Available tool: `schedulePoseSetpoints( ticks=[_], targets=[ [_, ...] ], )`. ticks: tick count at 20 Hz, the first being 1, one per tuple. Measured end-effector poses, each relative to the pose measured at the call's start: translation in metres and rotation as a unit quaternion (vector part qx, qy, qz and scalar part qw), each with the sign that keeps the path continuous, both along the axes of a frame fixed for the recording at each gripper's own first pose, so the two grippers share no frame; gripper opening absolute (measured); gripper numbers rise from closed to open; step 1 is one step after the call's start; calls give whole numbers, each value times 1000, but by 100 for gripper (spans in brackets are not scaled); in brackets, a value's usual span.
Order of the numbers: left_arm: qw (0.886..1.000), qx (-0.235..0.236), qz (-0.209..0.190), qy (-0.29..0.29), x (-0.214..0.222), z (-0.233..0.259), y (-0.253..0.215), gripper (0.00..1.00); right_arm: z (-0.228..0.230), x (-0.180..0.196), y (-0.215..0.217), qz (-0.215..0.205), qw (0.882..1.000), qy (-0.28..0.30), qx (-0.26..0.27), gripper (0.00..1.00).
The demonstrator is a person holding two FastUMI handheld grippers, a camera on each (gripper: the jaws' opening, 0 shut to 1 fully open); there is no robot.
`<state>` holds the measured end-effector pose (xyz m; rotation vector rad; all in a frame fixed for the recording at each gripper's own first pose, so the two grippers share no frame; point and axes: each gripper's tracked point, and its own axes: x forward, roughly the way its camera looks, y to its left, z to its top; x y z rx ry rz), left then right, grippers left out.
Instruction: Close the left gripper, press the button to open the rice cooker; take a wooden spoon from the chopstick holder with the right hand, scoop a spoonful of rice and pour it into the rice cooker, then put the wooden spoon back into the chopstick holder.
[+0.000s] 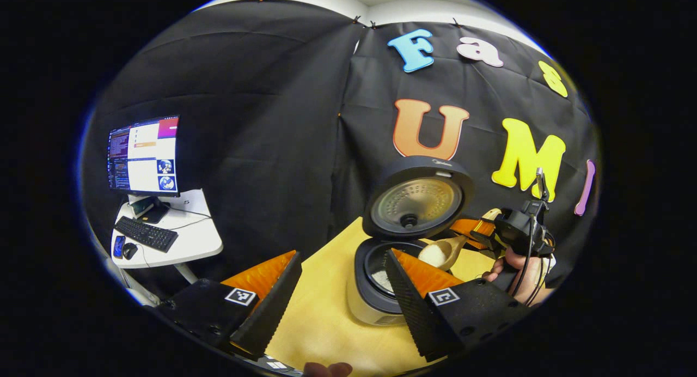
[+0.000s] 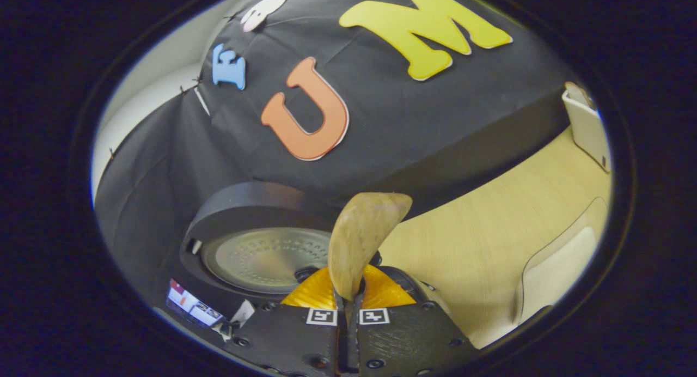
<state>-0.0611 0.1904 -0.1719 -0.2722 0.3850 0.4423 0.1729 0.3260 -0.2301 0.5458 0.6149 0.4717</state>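
on the pale wooden table [image 1: 321,317], right claw [image 2: 347,303] clamps wooden spoon [image 2: 359,241]; left claw [image 1: 340,290] gapes empty.

Lab booth: black cloth wall [image 1: 261,121], monitor [image 1: 144,154].

Spoon [image 1: 444,251] w/ rice over open cooker [image 1: 381,281].
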Motion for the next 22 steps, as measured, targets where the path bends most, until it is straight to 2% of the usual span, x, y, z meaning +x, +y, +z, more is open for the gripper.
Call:
schedulePoseSetpoints(
  ticks=[6,14,16,22],
  targets=[
    [1000,-12,24,-1,-10,-12,19,99,-3,-7,26,40,989,-81,-114,0],
    [999,-9,44,-6,-18,-14,41,99,-1,-14,33,59,966,-145,-207,0],
    [999,-9,49,-7,-20,-14,46,99,3,-17,33,66,956,-169,-231,0],
    [998,-9,61,-10,-28,-16,52,99,11,-27,45,109,915,-246,-301,0]
  ],
)
